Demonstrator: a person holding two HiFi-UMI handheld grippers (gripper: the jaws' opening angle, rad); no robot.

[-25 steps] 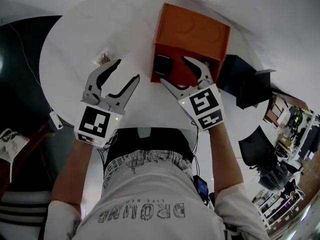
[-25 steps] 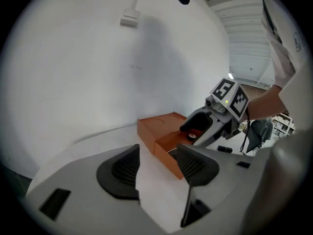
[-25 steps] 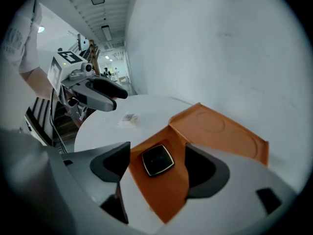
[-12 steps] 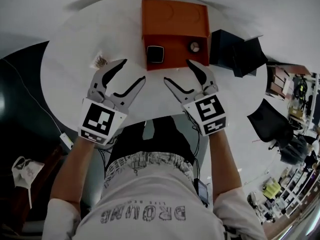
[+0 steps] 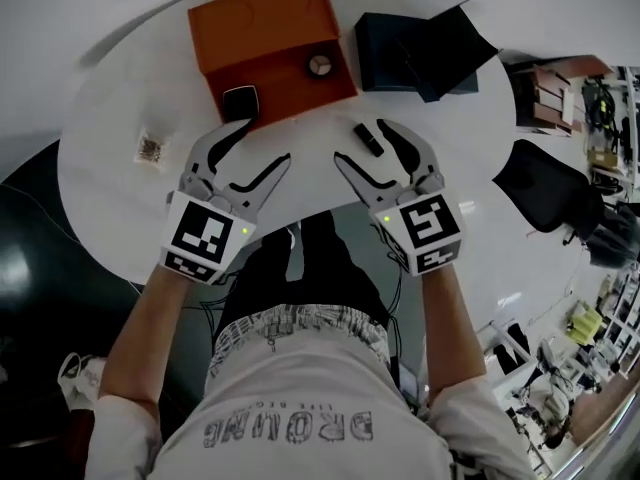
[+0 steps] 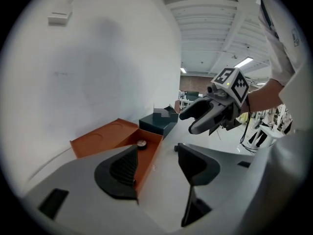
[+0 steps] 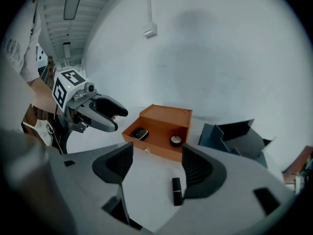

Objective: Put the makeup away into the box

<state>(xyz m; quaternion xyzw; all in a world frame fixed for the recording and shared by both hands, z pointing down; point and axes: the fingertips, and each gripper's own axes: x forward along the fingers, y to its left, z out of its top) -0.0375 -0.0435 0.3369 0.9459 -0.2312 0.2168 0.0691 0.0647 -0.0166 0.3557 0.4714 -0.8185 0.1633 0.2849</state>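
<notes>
the white table (image 5: 110,158) carries the open orange box (image 5: 285,80) on its far side, lid folded back. the step in hand looks like picking up the loose piece in front of it. the right gripper (image 5: 363,144) is wide. its jaws have just been closing a little, and the black lipstick (image 7: 176,191) lies flat on the table between them, nearer the right jaw and not yet pressed. best to centre the jaws across the tube's narrow width, come low so the pads meet its sides, then close gently, since a smooth round tube is likely to roll or slip out. the left gripper (image 5: 258,146) is wide too. its jaws have just been opening a touch and nothing is between them, and it does well to keep left.

the table's near edge curves close behind both grippers, so a nudged tube could roll off toward the person. the orange box's near wall stands between lipstick and tray, so lift clear first. a dark blue box (image 5: 400,48) crowds the right. inside the tray, bare floor shows between the compact (image 5: 240,101) and the round jar (image 5: 320,65). a small packet (image 5: 151,148) lies well off to the left.
</notes>
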